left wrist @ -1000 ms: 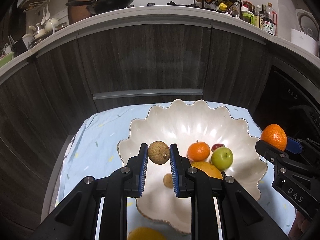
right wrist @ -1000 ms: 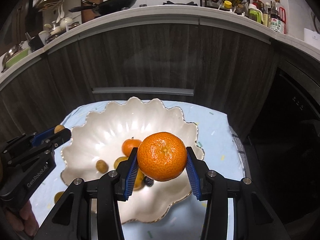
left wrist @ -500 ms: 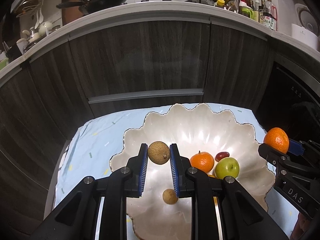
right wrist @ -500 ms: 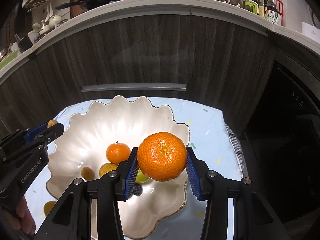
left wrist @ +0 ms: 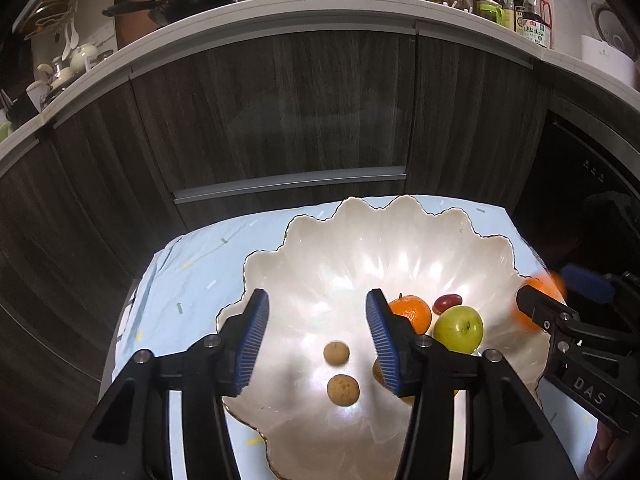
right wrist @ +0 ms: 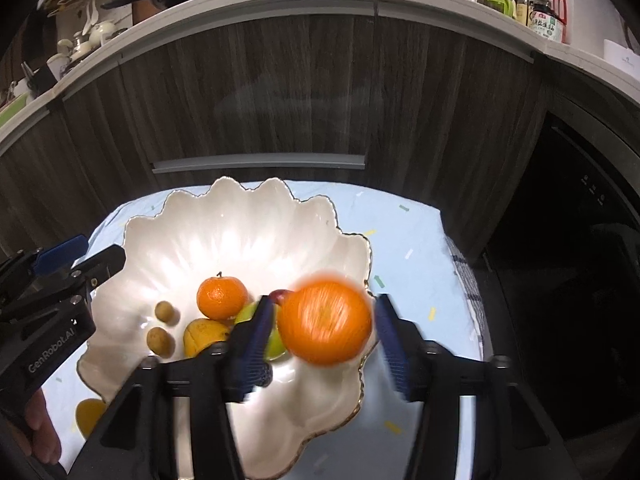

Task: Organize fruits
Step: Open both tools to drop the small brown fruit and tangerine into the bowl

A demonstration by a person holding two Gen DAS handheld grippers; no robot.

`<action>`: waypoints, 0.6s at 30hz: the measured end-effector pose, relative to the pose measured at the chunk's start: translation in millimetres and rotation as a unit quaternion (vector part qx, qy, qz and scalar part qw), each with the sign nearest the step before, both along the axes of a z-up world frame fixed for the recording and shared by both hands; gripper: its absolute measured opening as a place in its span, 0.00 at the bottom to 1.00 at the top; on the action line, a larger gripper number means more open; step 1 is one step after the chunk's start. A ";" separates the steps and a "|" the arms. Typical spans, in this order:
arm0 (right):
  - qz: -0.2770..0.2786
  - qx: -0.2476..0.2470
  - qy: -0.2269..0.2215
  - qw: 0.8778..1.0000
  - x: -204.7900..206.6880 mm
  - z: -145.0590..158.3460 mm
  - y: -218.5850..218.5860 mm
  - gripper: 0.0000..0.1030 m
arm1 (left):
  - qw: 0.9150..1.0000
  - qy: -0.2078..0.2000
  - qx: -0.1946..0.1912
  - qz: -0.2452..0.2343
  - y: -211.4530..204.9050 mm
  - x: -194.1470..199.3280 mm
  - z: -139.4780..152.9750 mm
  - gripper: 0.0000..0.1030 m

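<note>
While dark wood-grain kitchen cabinets (left wrist: 280, 112) loom behind, a pale blue confetti-print tablecloth (left wrist: 192, 276) carries a scalloped pearly white bowl (left wrist: 384, 240) with a small tangerine (right wrist: 221, 297), green apple (left wrist: 458, 328) and two brown longans (left wrist: 343, 389). Both the left gripper (left wrist: 316, 340) and right gripper (right wrist: 324, 340) have just been opening; left's empty, right's big blurry orange mandarin (right wrist: 325, 322) sits loose between the jaws over the bowl.

Both views look forward and steeply down along a gripper's fingers onto the white scalloped bowl (left wrist: 400, 240), close above it, with the dark cabinet fronts (left wrist: 280, 112) beyond the bowl and the counter (left wrist: 320, 4) curving across the top. The left wrist view sits over the bowl's left side — the other gripper (left wrist: 544, 296) shows at the bowl's right rim. The right wrist view sits over the bowl's (right wrist: 224, 224) right side — the other gripper (right wrist: 88, 256) shows at its left rim. Both share the bowl, blue cloth (left wrist: 192, 272) and cabinets.
</note>
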State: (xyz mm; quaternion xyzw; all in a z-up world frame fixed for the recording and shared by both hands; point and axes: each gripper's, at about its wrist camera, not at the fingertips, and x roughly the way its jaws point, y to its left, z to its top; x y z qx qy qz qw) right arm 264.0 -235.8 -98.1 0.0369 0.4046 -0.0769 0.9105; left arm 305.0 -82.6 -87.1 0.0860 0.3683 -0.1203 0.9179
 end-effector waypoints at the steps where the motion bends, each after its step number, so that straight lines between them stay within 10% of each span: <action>1: -0.002 -0.003 -0.006 1.000 -1.5 2.1 0.5 0.72 | 1.000 -0.002 0.001 0.001 0.3 -0.6 0.4 0.55; 18: -0.021 0.010 -0.026 0.999 -21.9 21.0 6.3 0.76 | 1.000 -0.022 -0.001 0.001 11.8 -21.8 19.6 0.70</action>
